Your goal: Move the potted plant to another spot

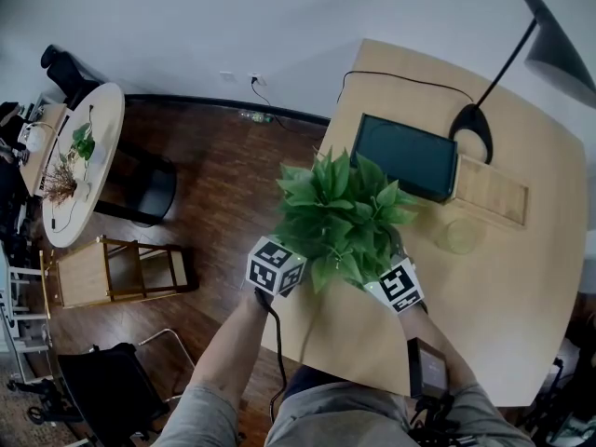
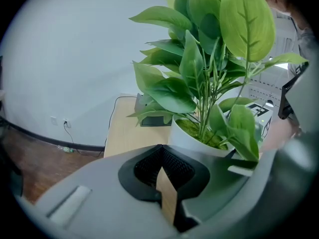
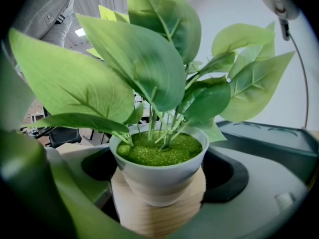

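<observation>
Two grippers flank the potted plant [image 1: 340, 217], which stands on a pale wooden table [image 1: 484, 287] close to the table's near left edge. In the head view the leaves spread over both gripper tips, so only the marker cubes show at either side of the greenery.

The right gripper [image 3: 158, 183] has its jaws wide apart with the white pot [image 3: 159, 176] standing between them. One black pad sits close to each side of the pot's wall, and bare table wood shows under and around the base. Whether the pads actually press on the pot cannot be told. The pot is upright, filled with green moss-like grit, and the stems rise from its middle.

The left gripper [image 2: 162, 153] is empty, its black pads meeting at the tips with only a thin wedge of table visible between them. The pot stands just beyond and to the right of those jaws, not between them.

Behind the plant lies a dark screen [image 1: 405, 156], and beside that a black lamp [image 1: 477, 127] whose thin stem leans toward the upper right. A wooden board [image 1: 491, 192] rests near the lamp's foot, with a clear cup [image 1: 458, 236] just in front of it. Well apart on the left — across dark wooden floor [image 1: 223, 184] — stands a round table [image 1: 107, 119] carrying smaller plants.
</observation>
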Action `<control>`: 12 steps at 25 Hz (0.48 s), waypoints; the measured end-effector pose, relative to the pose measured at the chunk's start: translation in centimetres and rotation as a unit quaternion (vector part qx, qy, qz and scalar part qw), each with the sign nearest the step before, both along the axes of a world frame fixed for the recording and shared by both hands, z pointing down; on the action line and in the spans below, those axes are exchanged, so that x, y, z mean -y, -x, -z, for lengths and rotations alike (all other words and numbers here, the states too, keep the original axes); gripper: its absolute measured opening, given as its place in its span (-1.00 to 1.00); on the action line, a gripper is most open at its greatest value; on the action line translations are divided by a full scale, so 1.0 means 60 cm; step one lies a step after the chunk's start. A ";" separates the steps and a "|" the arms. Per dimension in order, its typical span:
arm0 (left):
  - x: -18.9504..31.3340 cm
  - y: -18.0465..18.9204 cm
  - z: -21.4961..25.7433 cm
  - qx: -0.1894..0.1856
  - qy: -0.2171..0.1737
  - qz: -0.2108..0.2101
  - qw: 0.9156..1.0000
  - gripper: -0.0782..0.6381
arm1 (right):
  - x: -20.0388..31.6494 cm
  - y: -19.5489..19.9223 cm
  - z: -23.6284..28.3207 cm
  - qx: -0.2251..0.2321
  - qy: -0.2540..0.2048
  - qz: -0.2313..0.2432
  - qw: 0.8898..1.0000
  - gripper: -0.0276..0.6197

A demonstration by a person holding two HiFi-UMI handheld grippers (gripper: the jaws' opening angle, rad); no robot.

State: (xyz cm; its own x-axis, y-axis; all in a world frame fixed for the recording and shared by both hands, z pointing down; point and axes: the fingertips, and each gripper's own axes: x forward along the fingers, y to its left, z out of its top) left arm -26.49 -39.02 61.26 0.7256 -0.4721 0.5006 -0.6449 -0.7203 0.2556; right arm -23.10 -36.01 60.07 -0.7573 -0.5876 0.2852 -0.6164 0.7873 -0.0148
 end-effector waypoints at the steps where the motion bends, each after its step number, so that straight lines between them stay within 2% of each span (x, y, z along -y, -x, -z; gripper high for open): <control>1: -0.002 0.000 -0.001 0.001 -0.001 -0.001 1.000 -0.78 | 0.000 0.001 0.004 0.004 0.001 0.000 1.000 0.71; 12: -0.016 0.018 -0.012 0.008 -0.003 0.008 1.000 -0.78 | -0.014 -0.012 -0.007 0.007 -0.004 -0.007 1.000 0.83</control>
